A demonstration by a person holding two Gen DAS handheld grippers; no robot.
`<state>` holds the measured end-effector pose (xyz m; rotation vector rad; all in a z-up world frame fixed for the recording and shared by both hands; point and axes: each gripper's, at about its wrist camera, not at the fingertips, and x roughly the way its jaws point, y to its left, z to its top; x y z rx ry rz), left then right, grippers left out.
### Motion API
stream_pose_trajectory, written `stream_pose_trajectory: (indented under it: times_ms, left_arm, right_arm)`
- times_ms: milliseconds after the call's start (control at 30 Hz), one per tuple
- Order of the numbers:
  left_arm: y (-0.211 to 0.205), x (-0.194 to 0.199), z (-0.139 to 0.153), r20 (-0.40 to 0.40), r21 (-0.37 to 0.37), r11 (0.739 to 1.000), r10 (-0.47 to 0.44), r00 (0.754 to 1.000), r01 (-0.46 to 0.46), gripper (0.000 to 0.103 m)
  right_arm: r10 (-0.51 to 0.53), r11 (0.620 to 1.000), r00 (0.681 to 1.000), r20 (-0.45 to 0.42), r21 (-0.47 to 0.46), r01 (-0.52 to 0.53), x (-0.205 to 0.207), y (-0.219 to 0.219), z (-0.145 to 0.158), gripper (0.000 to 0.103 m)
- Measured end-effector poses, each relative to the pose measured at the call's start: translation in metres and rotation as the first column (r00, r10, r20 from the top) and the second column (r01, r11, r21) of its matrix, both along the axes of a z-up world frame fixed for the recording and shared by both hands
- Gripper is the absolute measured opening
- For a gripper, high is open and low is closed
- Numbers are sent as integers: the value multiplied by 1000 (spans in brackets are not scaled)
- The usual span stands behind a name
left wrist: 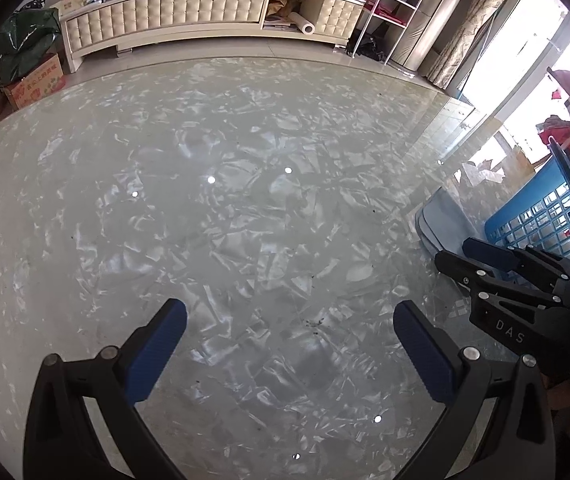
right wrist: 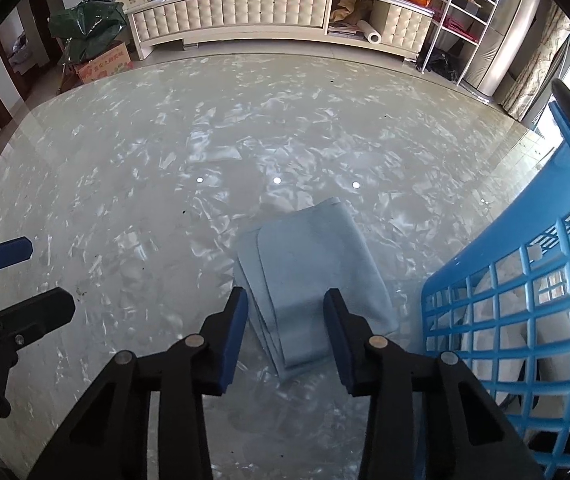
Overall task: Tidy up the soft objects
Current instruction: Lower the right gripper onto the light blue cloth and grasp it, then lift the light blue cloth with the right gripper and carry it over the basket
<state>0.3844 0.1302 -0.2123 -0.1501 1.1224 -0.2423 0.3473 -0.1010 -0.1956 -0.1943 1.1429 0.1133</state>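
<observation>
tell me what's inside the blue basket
Through the lattice wall of the blue basket, something white and soft-looking shows. What it is, and whatever lies under it, is hidden by the wall.

Glossy marbled floor (left wrist: 245, 200), cream tufted cabinet (left wrist: 189, 12), bright curtained window (left wrist: 525, 60).

Both tongs, left (left wrist: 289, 334) and right (right wrist: 285, 330): black plastic arms, silver round screws, ribbed dark blue pads (left wrist: 157, 350); white "DAS" lettering on right one.
</observation>
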Motion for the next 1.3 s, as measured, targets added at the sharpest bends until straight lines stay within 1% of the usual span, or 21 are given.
stream_pose_trajectory:
  times_ms: [33, 100, 133, 300, 367, 567, 700, 867, 1000, 1300]
  left_arm:
    - [-1, 0, 0, 0, 0, 1000, -3, 1000, 3, 103]
    - [-2, 0, -1, -2, 7, 1000, -9, 1000, 9, 103]
    - [-3, 0, -2, -3, 10, 1000, -10, 1000, 10, 103]
    - [1, 0, 0, 9, 6, 1000, 7, 1000, -7, 103]
    - [3, 0, 3, 17, -10, 1000, 11, 1000, -10, 103]
    - [1, -1, 5, 18, -2, 1000, -10, 1000, 10, 103]
    - [-1, -6, 16, 53, 4, 1000, -11, 999, 11, 103]
    - [1, -11, 26, 70, -4, 1000, -15, 997, 16, 103]
    - [4, -16, 32, 76, 15, 1000, -17, 997, 15, 103]
    - [5, -39, 62, 120, 24, 1000, -17, 993, 14, 103]
  right_arm:
    - [3, 1000, 1000, 0, 0, -3, 0, 0, 0, 32]
    - [9, 1000, 1000, 9, -19, -9, -2, 3, 0, 19]
    - [10, 999, 1000, 17, -38, -9, -1, 6, -2, 10]
    - [21, 999, 999, 35, -31, -20, -2, 5, -4, 9]
    - [30, 999, 999, 28, -43, -28, -1, 7, -4, 6]
    - [31, 999, 1000, 1, -30, -31, -3, 8, -3, 3]
    - [42, 999, 999, 4, -31, -41, -9, 10, 1, 3]
    - [73, 997, 997, 35, -27, -72, -22, 18, 16, 3]
    - [90, 996, 994, 59, -9, -90, -31, 22, 33, 3]
    - [127, 991, 987, 100, 27, -130, -53, 26, 68, 3]
